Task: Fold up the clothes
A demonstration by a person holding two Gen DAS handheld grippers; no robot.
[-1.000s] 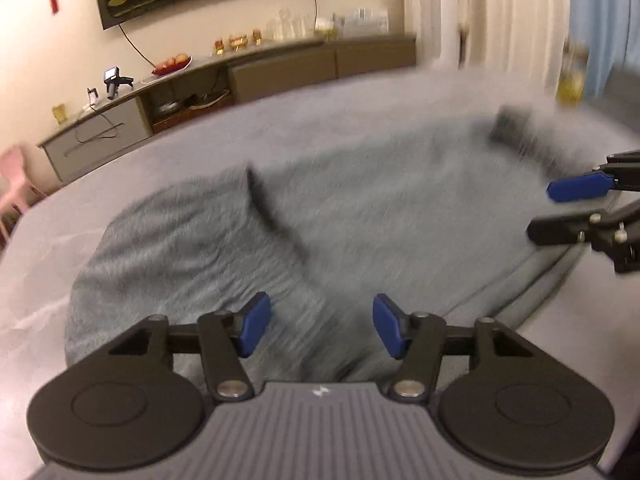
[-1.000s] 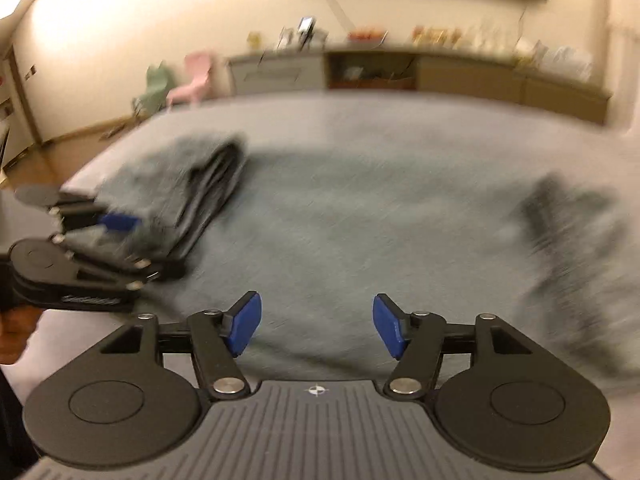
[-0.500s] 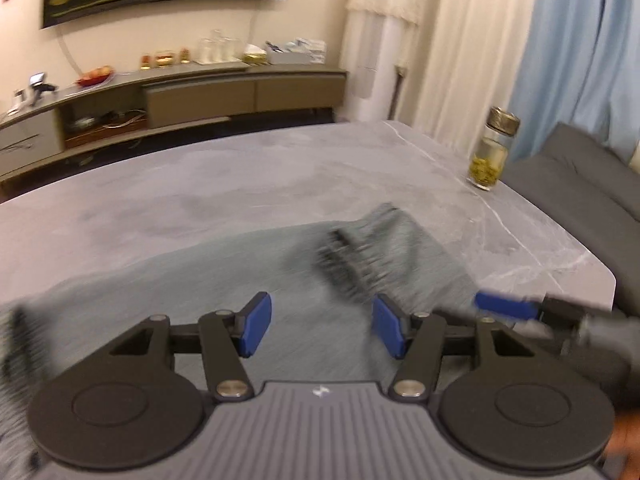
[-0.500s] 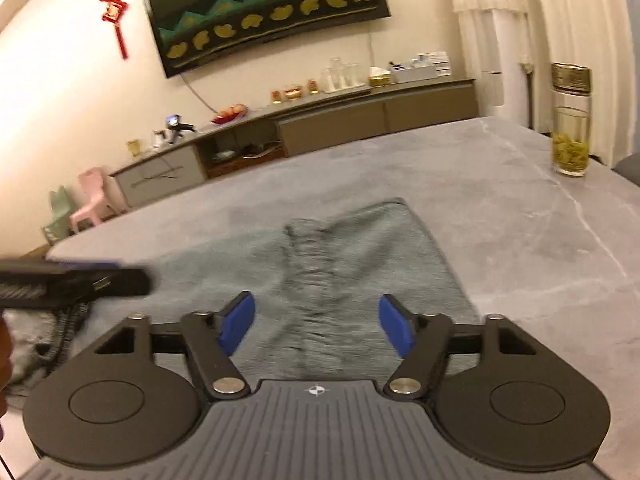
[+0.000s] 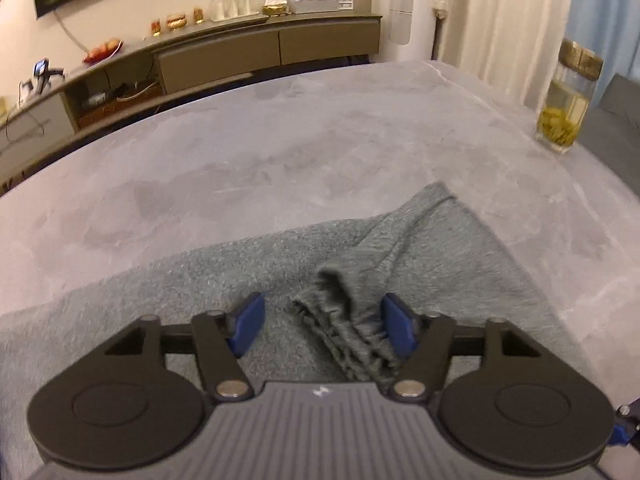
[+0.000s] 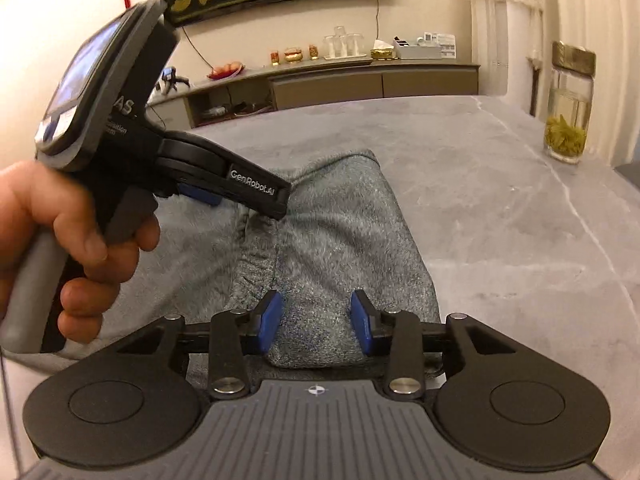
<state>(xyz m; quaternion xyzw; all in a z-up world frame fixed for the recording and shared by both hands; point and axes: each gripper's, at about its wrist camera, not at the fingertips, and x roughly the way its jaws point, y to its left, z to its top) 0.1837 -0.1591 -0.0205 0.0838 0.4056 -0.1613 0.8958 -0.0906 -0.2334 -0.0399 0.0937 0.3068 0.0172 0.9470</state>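
Fuzzy grey knit garment [image 5: 432,248] on a matt, marble-looking table [image 5: 280,152] — jar [image 6: 570,100] seemingly glass.

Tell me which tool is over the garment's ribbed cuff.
The left tool: the dark ribbed cuff lies between its open blue pads; the right tool straddles plain grey fabric.

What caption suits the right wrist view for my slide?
Right tongs open over a grey garment on the table, left tongs beside, jar far right.
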